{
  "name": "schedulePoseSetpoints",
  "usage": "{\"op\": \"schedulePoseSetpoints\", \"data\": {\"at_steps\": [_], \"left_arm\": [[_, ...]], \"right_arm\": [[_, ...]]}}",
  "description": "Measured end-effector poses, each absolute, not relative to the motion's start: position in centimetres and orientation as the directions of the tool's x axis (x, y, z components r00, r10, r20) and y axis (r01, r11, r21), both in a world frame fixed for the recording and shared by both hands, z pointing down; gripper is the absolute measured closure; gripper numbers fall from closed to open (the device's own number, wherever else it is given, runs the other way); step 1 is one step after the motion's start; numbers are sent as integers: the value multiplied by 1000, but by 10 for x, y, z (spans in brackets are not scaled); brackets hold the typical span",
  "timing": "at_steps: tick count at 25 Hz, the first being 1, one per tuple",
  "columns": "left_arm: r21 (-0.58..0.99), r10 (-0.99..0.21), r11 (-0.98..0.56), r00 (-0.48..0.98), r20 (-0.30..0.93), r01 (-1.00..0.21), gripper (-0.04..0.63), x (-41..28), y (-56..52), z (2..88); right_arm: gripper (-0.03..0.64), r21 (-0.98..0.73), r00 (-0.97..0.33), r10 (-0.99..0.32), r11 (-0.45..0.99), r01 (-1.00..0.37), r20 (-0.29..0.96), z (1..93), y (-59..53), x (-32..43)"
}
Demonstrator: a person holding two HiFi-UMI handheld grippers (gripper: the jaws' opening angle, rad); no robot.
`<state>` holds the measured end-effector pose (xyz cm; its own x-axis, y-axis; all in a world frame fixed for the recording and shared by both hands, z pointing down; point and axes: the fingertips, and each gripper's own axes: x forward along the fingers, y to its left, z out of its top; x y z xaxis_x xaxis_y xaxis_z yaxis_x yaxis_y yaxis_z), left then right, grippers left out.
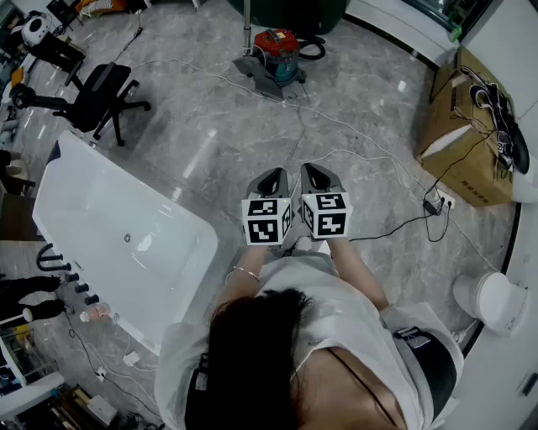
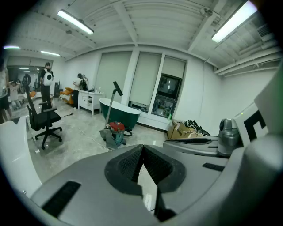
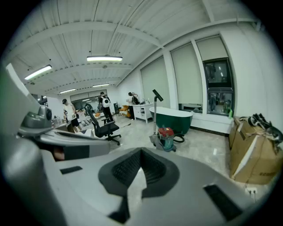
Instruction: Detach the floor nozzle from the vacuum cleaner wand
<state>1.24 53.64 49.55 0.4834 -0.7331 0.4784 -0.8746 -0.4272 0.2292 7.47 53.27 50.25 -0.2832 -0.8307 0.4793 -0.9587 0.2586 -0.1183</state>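
The vacuum cleaner [image 1: 277, 44] is a red and teal canister standing far across the floor. Its grey floor nozzle [image 1: 259, 76] lies flat in front of it, on the end of the upright metal wand [image 1: 247, 25]. In the left gripper view the vacuum cleaner [image 2: 116, 131] shows small, with the wand [image 2: 111, 108] rising from it. The right gripper view has the vacuum cleaner [image 3: 167, 136] and the nozzle [image 3: 155, 142]. My left gripper [image 1: 271, 178] and right gripper [image 1: 313, 174] hang side by side in front of the person, both shut and empty, well short of the nozzle.
A white bathtub [image 1: 92, 197] stands at the left, with a black office chair [image 1: 101, 97] beyond it. A cardboard box [image 1: 466, 126] with cables sits at the right. A thin cord [image 1: 361, 138] runs over the floor to a power strip [image 1: 437, 201]. A green bathtub [image 3: 172, 117] stands behind the vacuum cleaner.
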Motion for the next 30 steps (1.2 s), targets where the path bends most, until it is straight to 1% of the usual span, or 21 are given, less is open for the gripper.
{"op": "schedulePoseSetpoints", "data": {"at_steps": [5, 16, 23, 30], "left_arm": [[227, -739, -421, 478, 476, -878, 591, 22, 538, 494], [222, -758, -399, 456, 466, -890, 591, 46, 542, 491], [217, -772, -375, 433, 465, -901, 591, 60, 548, 495], [241, -781, -336, 412, 470, -910, 591, 62, 555, 499]], "right_arm": [[602, -115, -286, -814, 266, -957, 506, 508, 540, 81], [601, -119, -293, -816, 270, -955, 499, 508, 543, 112], [601, -87, -307, -805, 307, -948, 508, 513, 547, 128], [601, -130, -346, -771, 330, -935, 535, 521, 553, 133]]}}
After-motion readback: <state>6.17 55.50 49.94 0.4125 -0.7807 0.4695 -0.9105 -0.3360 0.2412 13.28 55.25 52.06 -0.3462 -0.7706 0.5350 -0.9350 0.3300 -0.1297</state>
